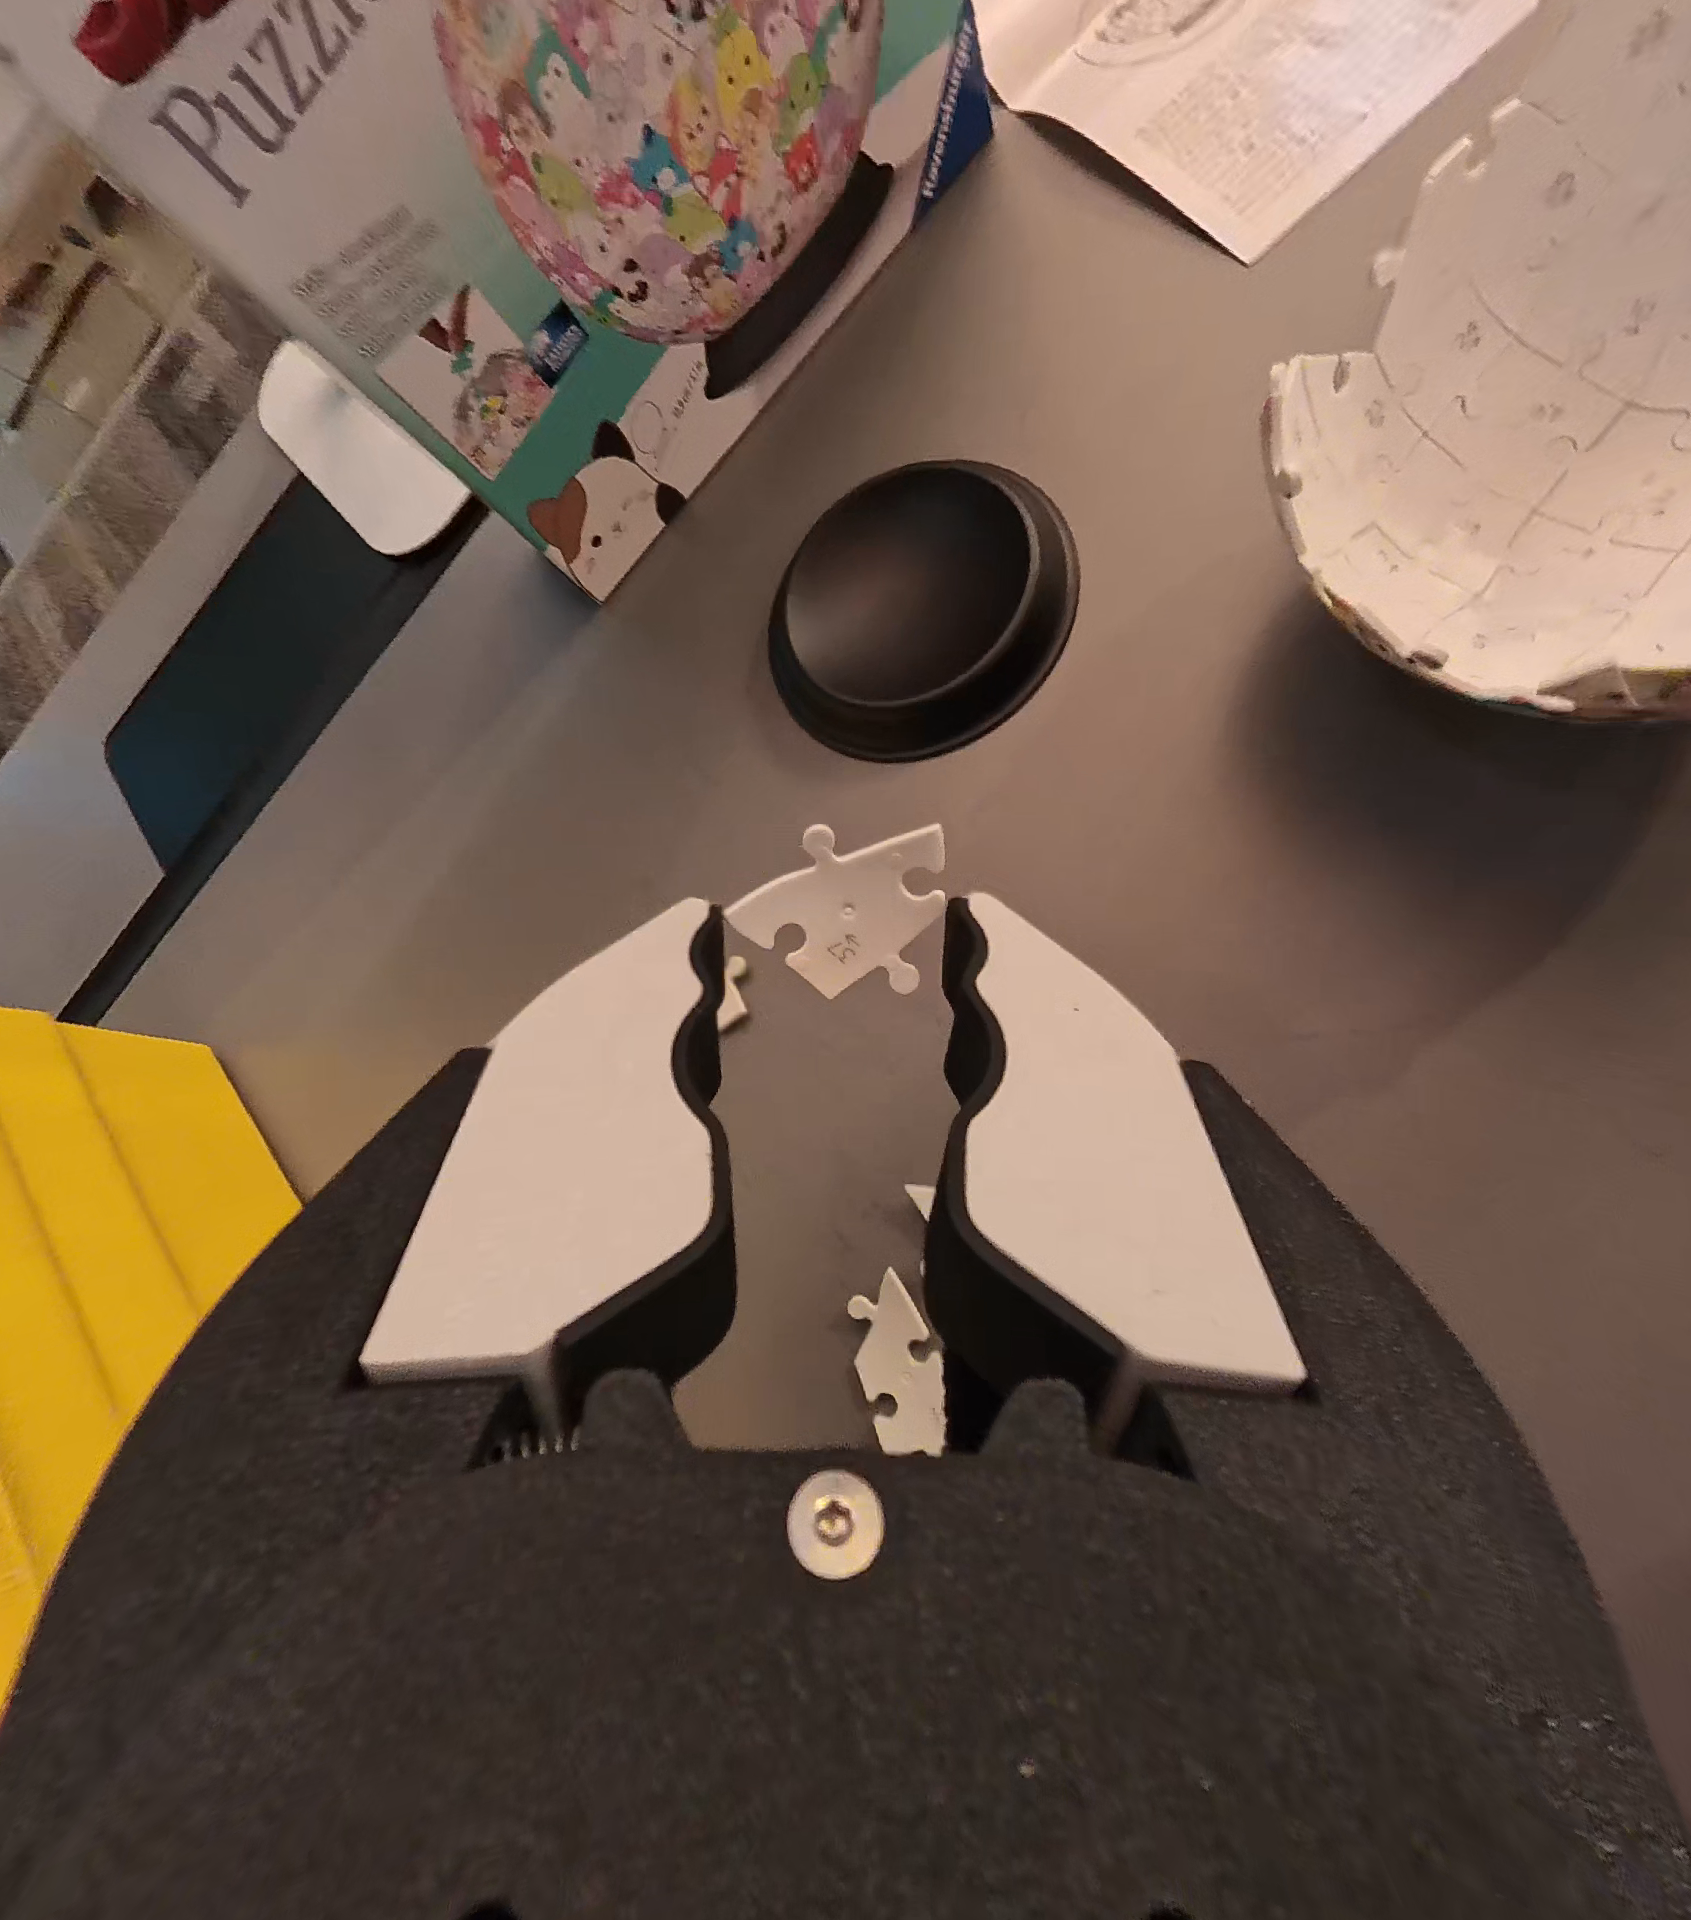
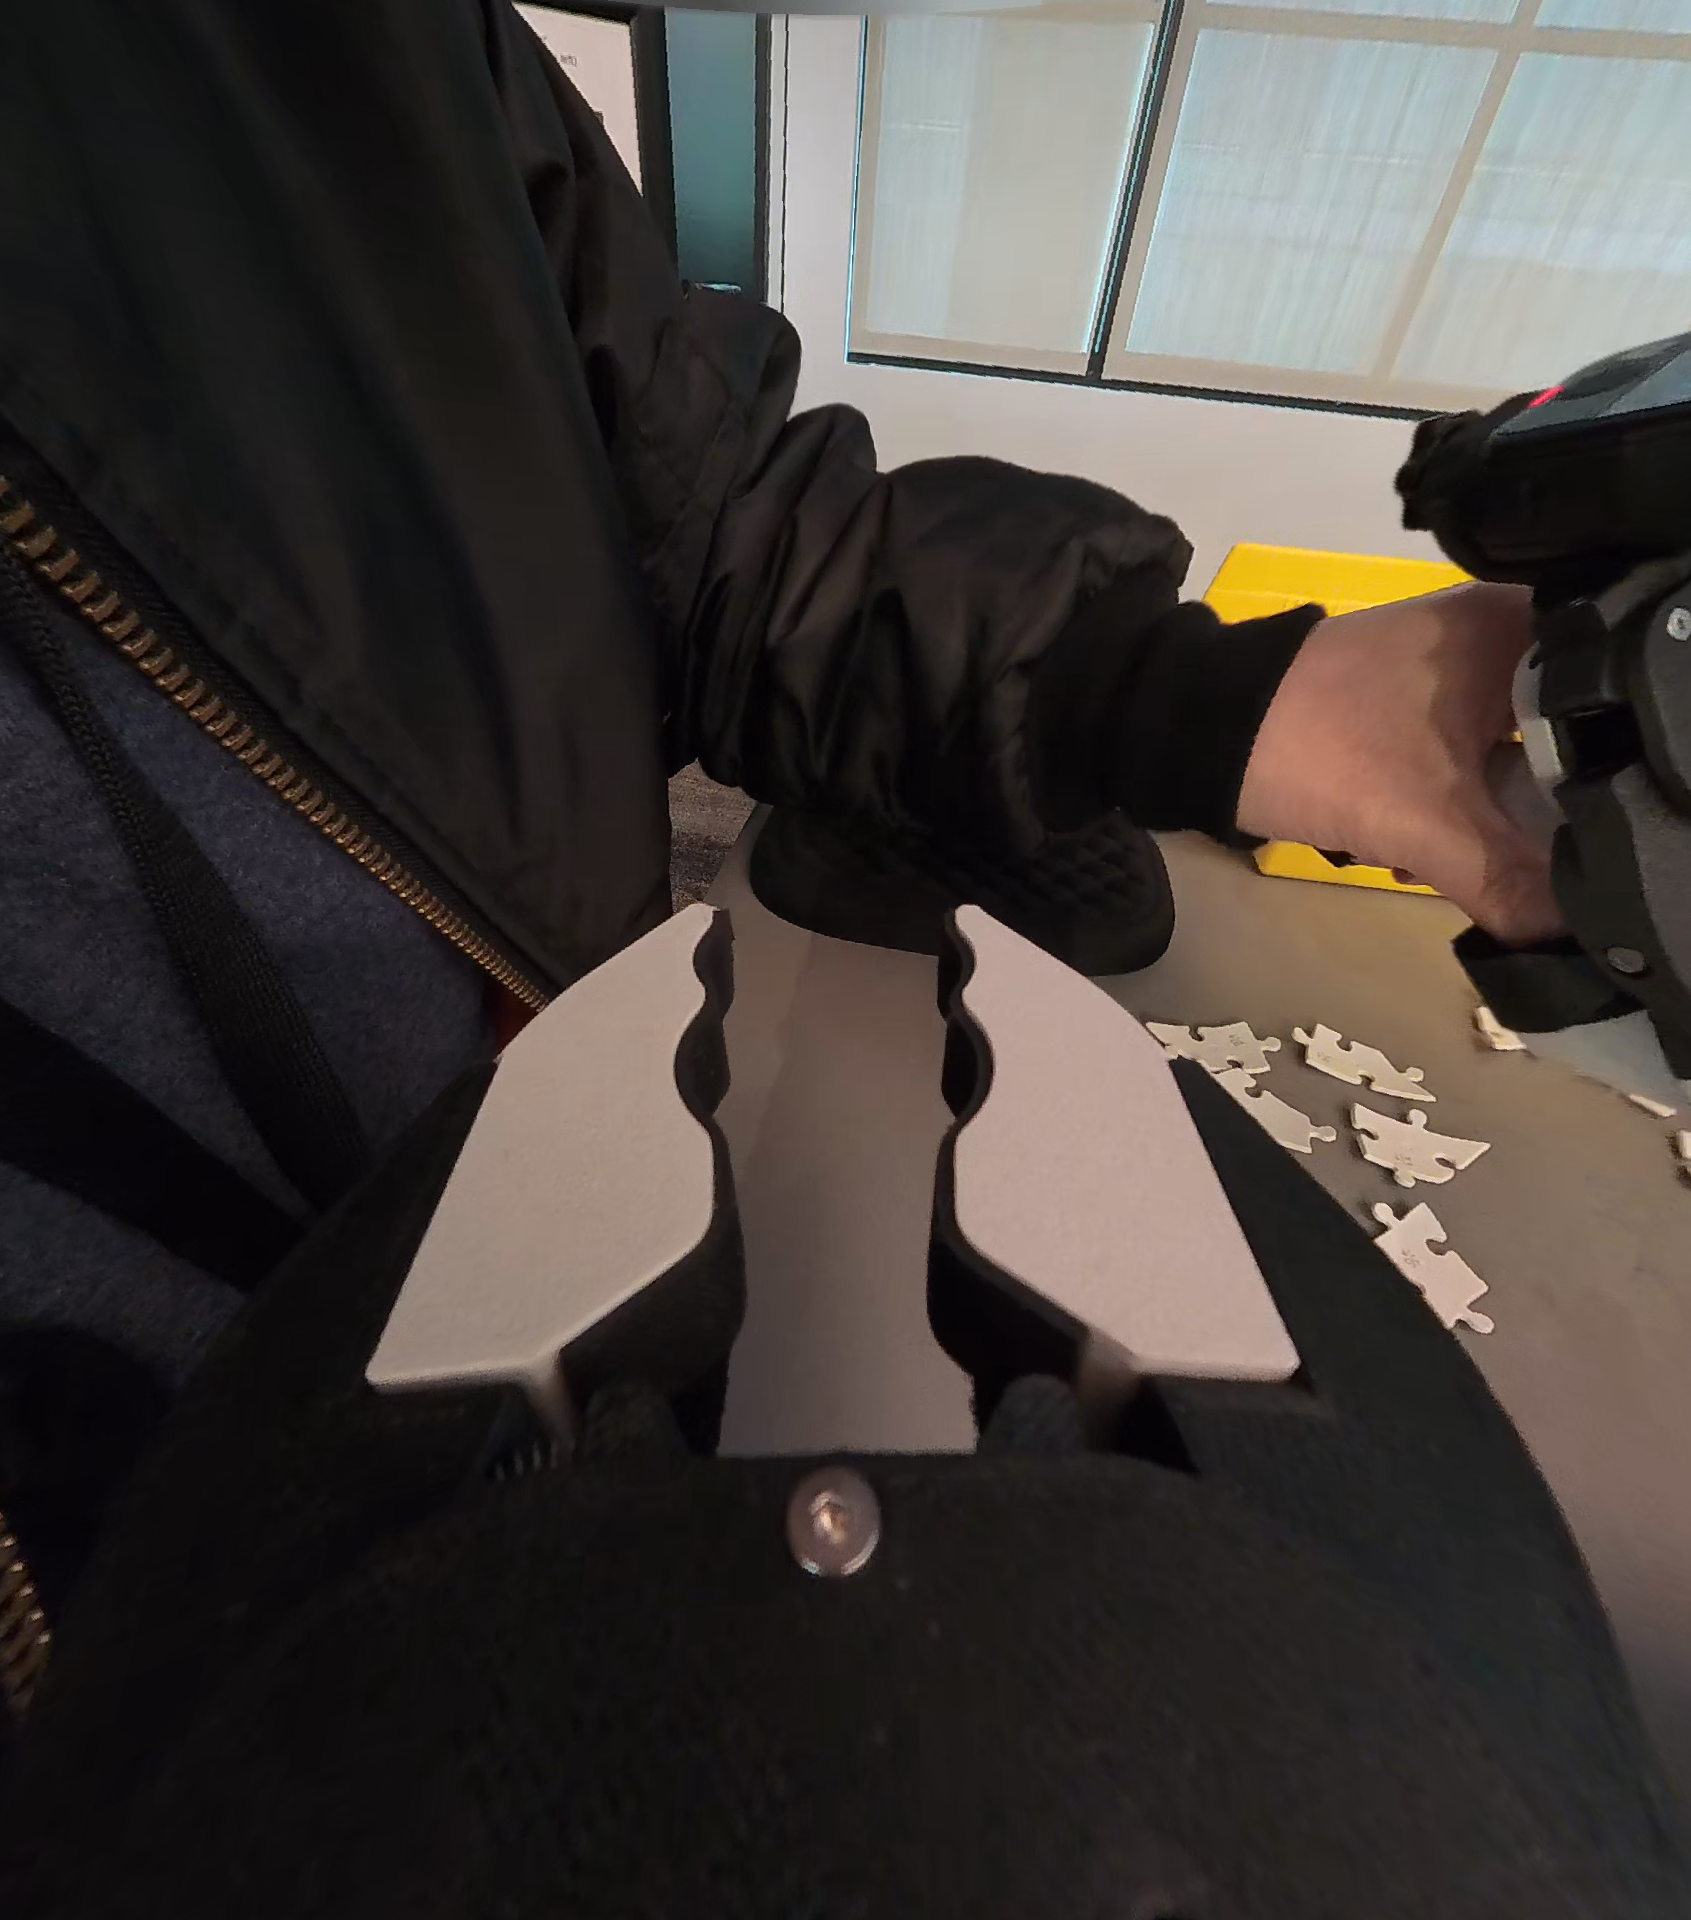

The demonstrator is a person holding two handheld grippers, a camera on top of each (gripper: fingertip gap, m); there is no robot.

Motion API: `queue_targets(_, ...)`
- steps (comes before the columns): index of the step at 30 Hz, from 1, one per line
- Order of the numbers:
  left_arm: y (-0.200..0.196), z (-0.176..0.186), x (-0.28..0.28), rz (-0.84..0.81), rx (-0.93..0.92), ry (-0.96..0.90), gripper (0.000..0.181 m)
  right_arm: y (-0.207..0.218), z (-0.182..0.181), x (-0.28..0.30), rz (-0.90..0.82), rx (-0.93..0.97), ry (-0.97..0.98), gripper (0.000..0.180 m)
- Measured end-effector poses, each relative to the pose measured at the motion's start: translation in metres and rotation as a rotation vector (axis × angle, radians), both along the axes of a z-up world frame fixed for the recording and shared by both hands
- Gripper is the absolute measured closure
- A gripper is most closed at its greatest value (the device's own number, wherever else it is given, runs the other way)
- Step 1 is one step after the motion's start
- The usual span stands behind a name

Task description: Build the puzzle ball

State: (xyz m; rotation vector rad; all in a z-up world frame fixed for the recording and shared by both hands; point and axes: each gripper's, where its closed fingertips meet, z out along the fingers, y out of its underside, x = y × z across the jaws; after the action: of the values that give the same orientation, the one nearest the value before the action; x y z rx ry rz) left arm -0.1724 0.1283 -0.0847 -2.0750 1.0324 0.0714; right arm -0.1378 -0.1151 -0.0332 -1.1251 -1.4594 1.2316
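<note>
The half-built puzzle ball (image 1: pixel 1547 468), a white shell with its open side up, lies at the right on the grey table (image 1: pixel 1340 1039). The black ring stand (image 1: pixel 924 613) sits in the middle. My left gripper (image 1: pixel 833 914) is open and low over the table. A white puzzle piece (image 1: pixel 851 909) lies between its fingertips, blank side up. Other pieces show beside its left finger (image 1: pixel 735 997) and under its right finger (image 1: pixel 898 1371). My right gripper (image 2: pixel 836 925) is open and empty near the person's jacket. Several loose pieces (image 2: pixel 1412 1143) lie to its right.
The puzzle box (image 1: pixel 612 260) stands at the back left and an instruction sheet (image 1: pixel 1267 104) lies at the back. A yellow bin (image 1: pixel 20 1247) is at the left edge. In the right wrist view a hand (image 2: pixel 1392 748) holds the left gripper's body (image 2: pixel 1672 779). The tips of one gripper are about 25 cm away from the tips of the other. The half-built puzzle ball (image 1: pixel 1547 468) lies around 15 cm away from my left fingertips.
</note>
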Motion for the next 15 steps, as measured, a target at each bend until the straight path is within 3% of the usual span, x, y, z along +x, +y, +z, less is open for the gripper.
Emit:
queue_targets(9,-0.025,-0.042,-0.007,-0.224,-0.503,0.085,0.140,-0.003,0.002,0.001,0.008,0.010,0.004,0.141)
queue_targets(15,-0.036,-0.063,-0.010,-0.267,-0.583,0.139,0.140,-0.003,0.003,0.001,0.008,0.009,0.008,0.141)
